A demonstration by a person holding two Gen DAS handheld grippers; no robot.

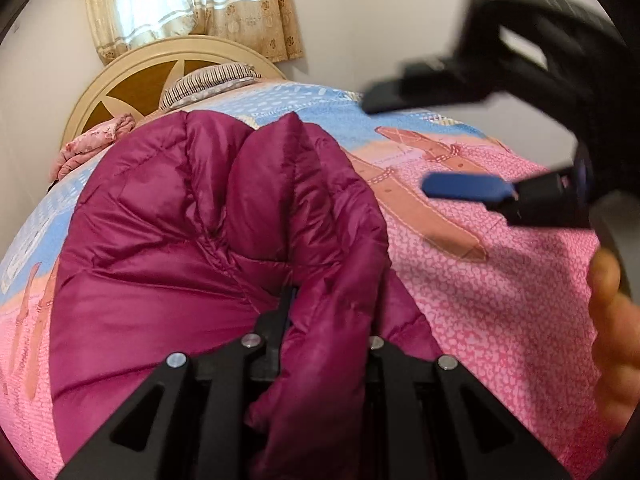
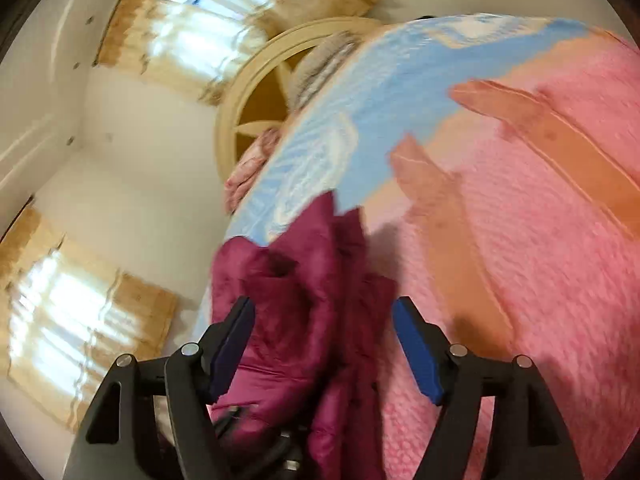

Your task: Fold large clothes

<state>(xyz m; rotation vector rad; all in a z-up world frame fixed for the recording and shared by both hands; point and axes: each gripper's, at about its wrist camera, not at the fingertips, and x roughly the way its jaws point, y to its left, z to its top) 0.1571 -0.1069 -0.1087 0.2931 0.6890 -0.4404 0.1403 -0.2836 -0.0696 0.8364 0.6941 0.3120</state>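
Left wrist view showed a magenta quilted jacket (image 1: 208,216) lying on a bed (image 1: 500,280) with a pink and blue cover. The left gripper (image 1: 320,340) had its fingers clamped on a thick fold of the jacket at six o'clock. At two o'clock the right gripper (image 1: 404,144) hung above the bed, its fingers spread wide with nothing between them. A cream headboard (image 1: 132,76) stood at eleven o'clock, with a curtain (image 1: 188,4) above it.
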